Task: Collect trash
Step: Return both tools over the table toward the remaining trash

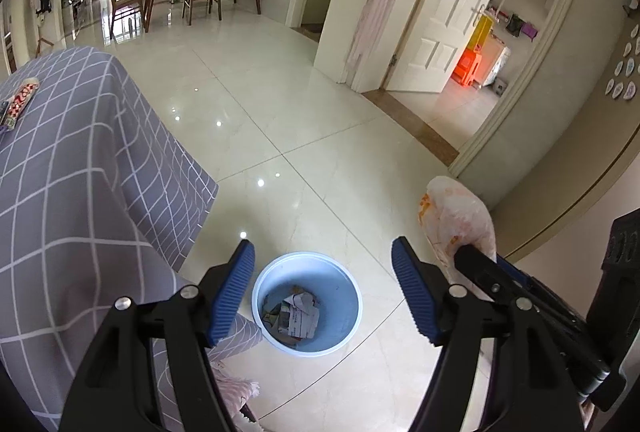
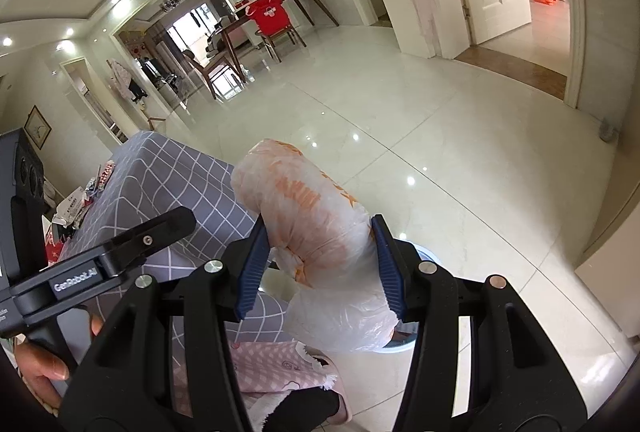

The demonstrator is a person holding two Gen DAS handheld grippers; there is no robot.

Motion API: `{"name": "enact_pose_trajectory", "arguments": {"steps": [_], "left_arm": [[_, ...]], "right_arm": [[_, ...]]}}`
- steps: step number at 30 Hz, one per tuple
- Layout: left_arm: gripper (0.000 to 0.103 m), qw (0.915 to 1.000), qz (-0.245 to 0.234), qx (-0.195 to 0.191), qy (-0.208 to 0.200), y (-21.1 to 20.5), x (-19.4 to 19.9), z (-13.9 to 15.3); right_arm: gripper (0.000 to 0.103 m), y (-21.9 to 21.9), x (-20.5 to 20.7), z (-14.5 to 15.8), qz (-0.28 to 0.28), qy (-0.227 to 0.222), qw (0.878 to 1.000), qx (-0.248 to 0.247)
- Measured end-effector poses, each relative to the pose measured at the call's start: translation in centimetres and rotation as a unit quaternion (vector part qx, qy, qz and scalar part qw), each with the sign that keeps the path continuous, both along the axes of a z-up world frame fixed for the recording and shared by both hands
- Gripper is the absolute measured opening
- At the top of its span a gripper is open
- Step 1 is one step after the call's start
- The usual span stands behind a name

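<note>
Far left: surface w/ grey white-checked tablecloth (image 1: pixel 80 160), a red-and-white patterned wrapper (image 1: pixel 22 102) lying near its far edge, more paper scraps (image 2: pixel 74 216) at the corner in right-wrist view.

Left claw (image 1: pixel 323 292): spread wide, nothing between the blue ribbed pads (image 1: pixel 234 292). Hangs above round pale-blue plastic bin (image 1: pixel 307 302) standing on glossy cream floor tiles (image 1: pixel 304 120), close by the draped cloth edge. Bin already holding crumpled printed paper (image 1: pixel 298 316).

Right of that: right claw (image 2: pixel 318 264) closed partway on crumpled white plastic bag w/ orange print (image 2: pixel 308 216); pads pressing in on both sides near the knotted middle, bulk sticking out past the tips, loose tail drooping below. In left-wrist view same bag (image 1: pixel 460 216) sits up and to the right of bin, not yet over the opening; bin rim (image 2: pixel 430 256) just peeking behind right finger.

Handling, by guess: light, soft, squashy, film prob. slippery, so likely to slide or unfurl if squeeze eases. Best grip approx. at the bunched knot, as now. Needs carrying over bin centre before letting go; drooping tail could catch the rim.
</note>
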State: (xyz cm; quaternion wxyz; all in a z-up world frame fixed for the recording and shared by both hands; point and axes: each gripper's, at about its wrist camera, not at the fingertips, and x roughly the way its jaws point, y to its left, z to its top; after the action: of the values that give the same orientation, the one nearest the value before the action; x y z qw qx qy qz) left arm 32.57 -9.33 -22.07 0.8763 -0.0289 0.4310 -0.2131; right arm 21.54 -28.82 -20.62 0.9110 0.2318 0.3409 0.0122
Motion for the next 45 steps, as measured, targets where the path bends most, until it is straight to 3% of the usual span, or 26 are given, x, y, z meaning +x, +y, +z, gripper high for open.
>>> {"name": "enact_pose_trajectory", "arguments": {"steps": [4, 7, 11, 18, 28, 34, 38, 45], "left_arm": [[0.072, 0.9999, 0.008, -0.003, -0.012, 0.8, 0.0, 0.7], [0.074, 0.9995, 0.018, 0.0, -0.024, 1.5, 0.1, 1.4], [0.074, 0.9992, 0.024, 0.003, -0.031, 2.2, 0.3, 2.0], [0.074, 0.999, 0.03, -0.005, -0.031, 3.3, -0.4, 3.1], [0.075, 0.9971, 0.041, -0.008, -0.063, 7.3, -2.9, 6.6], [0.077, 0.993, 0.079, -0.001, -0.088, 13.4, -4.3, 9.0], [0.078, 0.9864, 0.131, 0.005, -0.099, 19.4, -4.9, 10.2], [0.078, 0.9743, 0.208, 0.016, -0.085, 28.5, -3.7, 10.6]], "right_arm": [[0.051, 0.5, 0.8, 0.1, 0.002, -0.007, 1.0, 0.004], [0.066, 0.5, 1.2, 0.1, -0.014, -0.02, 1.0, 0.004], [0.072, 0.7, 1.8, 0.0, -0.022, -0.017, 1.0, 0.005], [0.073, 2.1, 1.3, 1.5, -0.012, -0.024, 1.0, -0.014], [0.073, 6.7, 0.1, 6.0, 0.029, -0.055, 0.997, -0.034], [0.074, 12.4, 0.6, 8.3, 0.08, -0.074, 0.993, -0.042], [0.074, 17.4, 1.5, 9.3, 0.124, -0.083, 0.988, -0.049], [0.074, 25.5, 4.1, 9.8, 0.186, -0.075, 0.977, -0.073]]}}
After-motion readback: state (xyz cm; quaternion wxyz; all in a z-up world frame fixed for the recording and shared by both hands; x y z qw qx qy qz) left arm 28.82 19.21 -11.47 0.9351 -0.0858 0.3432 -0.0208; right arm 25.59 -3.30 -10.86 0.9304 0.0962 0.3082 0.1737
